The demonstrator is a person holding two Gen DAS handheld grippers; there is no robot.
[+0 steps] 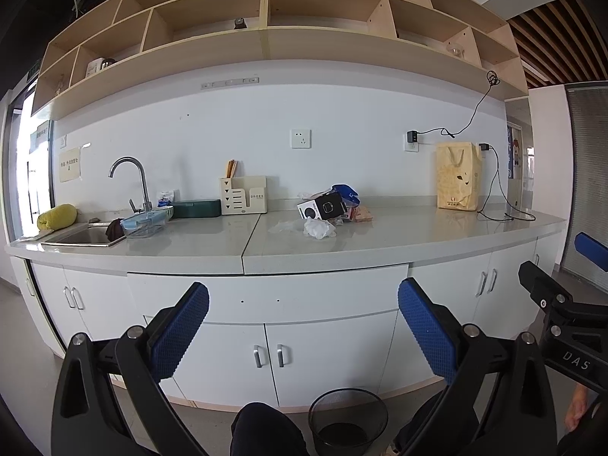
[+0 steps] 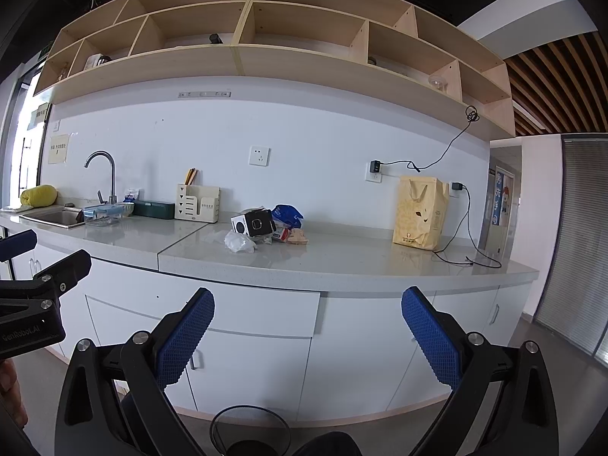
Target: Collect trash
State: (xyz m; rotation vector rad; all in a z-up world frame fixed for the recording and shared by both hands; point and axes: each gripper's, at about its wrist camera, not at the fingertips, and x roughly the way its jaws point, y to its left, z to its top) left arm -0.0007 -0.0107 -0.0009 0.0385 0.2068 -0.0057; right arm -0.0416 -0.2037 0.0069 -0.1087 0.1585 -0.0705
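Observation:
A heap of trash lies on the grey counter (image 1: 399,235): a black-and-white box (image 1: 321,207), a crumpled white plastic bag (image 1: 318,228), a blue bag (image 1: 345,193) and pinkish wrappers (image 1: 361,213). The same heap shows in the right wrist view, with the box (image 2: 254,223) and white bag (image 2: 238,242). A black mesh bin (image 1: 347,420) stands on the floor below; its rim shows in the right wrist view (image 2: 250,427). My left gripper (image 1: 304,323) is open and empty, well short of the counter. My right gripper (image 2: 307,326) is open and empty too.
A sink (image 1: 85,236) with a tap (image 1: 131,182), a clear container (image 1: 146,224), a green box (image 1: 197,208) and a cream organizer (image 1: 243,195) stand at the left. A yellow paper bag (image 1: 458,176) and a black cable (image 1: 505,214) are at the right. White cabinets (image 1: 323,357) are below.

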